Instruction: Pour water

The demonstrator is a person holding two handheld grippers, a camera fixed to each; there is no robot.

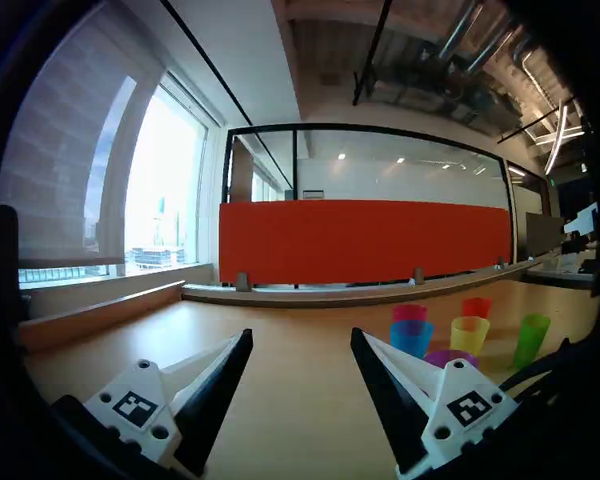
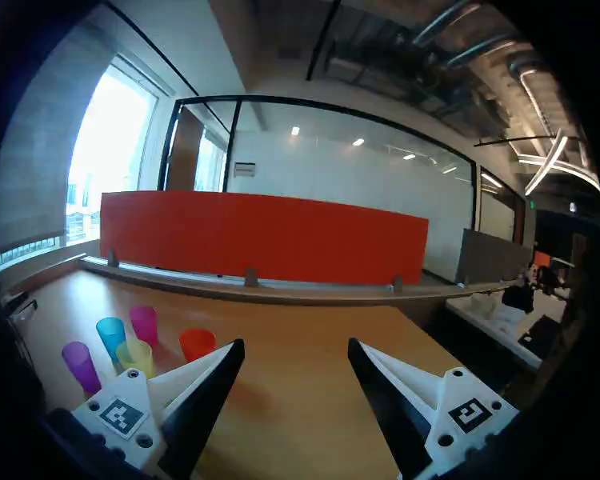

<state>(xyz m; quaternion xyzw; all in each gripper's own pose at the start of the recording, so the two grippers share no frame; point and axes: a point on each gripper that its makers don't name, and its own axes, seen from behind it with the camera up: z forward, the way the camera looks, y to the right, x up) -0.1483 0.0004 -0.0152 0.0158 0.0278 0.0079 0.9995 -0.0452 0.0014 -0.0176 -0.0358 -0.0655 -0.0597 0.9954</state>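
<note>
Several coloured plastic cups stand in a cluster on the wooden table (image 1: 300,384). In the left gripper view they sit to the right: a pink cup (image 1: 410,311), a red cup (image 1: 476,307), a blue cup (image 1: 412,337), a yellow cup (image 1: 469,334), a green cup (image 1: 532,338) and a purple cup (image 1: 450,357) partly behind the right finger. My left gripper (image 1: 300,333) is open and holds nothing. In the right gripper view the purple cup (image 2: 81,365), blue cup (image 2: 111,336), pink cup (image 2: 144,323), yellow cup (image 2: 136,356) and red cup (image 2: 196,344) stand at the left. My right gripper (image 2: 296,342) is open over bare wood.
An orange divider panel (image 1: 364,240) runs along the table's far edge. A large window (image 1: 160,200) is at the left. Beyond the table's right edge lies another desk (image 2: 492,312) with items on it.
</note>
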